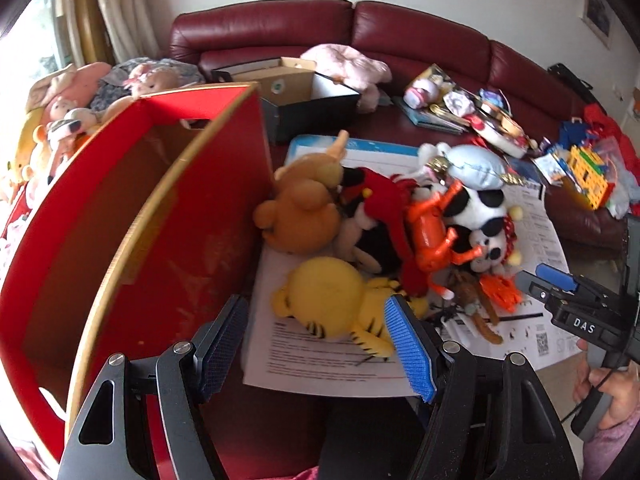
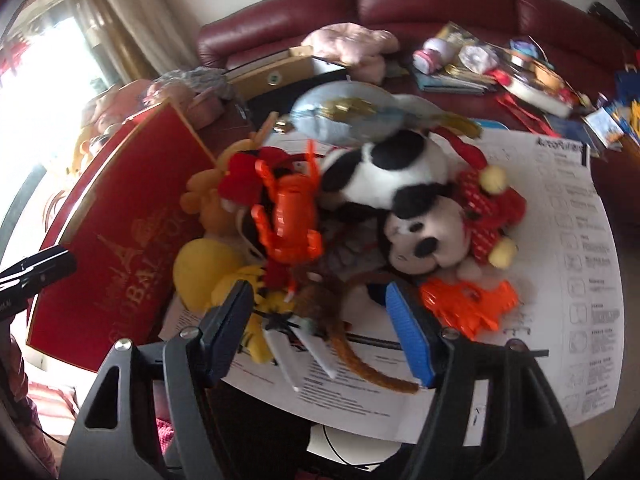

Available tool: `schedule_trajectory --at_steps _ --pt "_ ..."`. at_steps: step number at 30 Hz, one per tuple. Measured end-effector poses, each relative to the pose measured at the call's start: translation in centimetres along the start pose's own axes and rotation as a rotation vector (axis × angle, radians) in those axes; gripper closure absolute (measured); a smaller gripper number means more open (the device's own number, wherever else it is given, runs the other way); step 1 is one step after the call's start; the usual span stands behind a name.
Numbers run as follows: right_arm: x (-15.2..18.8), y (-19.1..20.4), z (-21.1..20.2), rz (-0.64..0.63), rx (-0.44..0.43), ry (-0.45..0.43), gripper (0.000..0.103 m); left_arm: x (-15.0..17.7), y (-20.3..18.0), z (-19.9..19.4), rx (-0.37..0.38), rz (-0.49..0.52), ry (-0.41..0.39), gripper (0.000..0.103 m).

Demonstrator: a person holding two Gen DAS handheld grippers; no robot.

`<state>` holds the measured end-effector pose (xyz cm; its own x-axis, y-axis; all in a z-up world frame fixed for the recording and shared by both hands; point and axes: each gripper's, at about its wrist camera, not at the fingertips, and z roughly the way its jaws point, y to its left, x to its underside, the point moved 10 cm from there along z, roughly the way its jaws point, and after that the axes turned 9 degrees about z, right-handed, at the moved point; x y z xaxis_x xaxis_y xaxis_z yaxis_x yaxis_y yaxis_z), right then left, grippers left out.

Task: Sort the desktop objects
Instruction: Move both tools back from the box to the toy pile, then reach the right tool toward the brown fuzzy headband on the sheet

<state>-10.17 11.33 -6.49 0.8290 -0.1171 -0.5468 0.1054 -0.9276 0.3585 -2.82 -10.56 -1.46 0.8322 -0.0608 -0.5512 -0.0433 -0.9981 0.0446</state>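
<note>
The big red box (image 1: pixel 132 216) stands open beside the heap of soft toys (image 1: pixel 384 216) on the paper sheets (image 1: pixel 320 364). Both tools are spread wide, holding nothing — the left gripper (image 1: pixel 320 344) by the yellow tiger (image 1: pixel 340 300), the right gripper (image 2: pixel 320 328) over the brown tail (image 2: pixel 360 360). The toys are tangled, so one grab might drag others off.

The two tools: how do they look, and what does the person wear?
The left tool and the right tool match: black angular frames with silver screws, one finger pad bright blue, the other dark. The left view shows white "DAS" lettering on the right tool's body, a black cable, and a pink sleeve.
</note>
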Motion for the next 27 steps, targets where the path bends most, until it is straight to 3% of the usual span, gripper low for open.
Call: schedule_trajectory --at_steps 3,14,19,27 --pt "1.0 -3.2 0.4 0.052 0.032 0.014 0.034 0.0 -4.1 1.8 0.053 0.049 0.037 0.031" --pt "2.8 -7.8 1.5 0.095 0.058 0.047 0.034 2.2 -15.9 6.1 0.203 0.201 0.171 0.031" --pt "3.2 -10.2 1.3 0.132 0.073 0.048 0.034 2.5 -18.1 7.5 0.186 0.237 0.198 0.032" --pt "4.4 -13.5 1.5 0.191 0.076 0.067 0.034 3.2 -21.0 9.8 0.219 0.237 0.274 0.032"
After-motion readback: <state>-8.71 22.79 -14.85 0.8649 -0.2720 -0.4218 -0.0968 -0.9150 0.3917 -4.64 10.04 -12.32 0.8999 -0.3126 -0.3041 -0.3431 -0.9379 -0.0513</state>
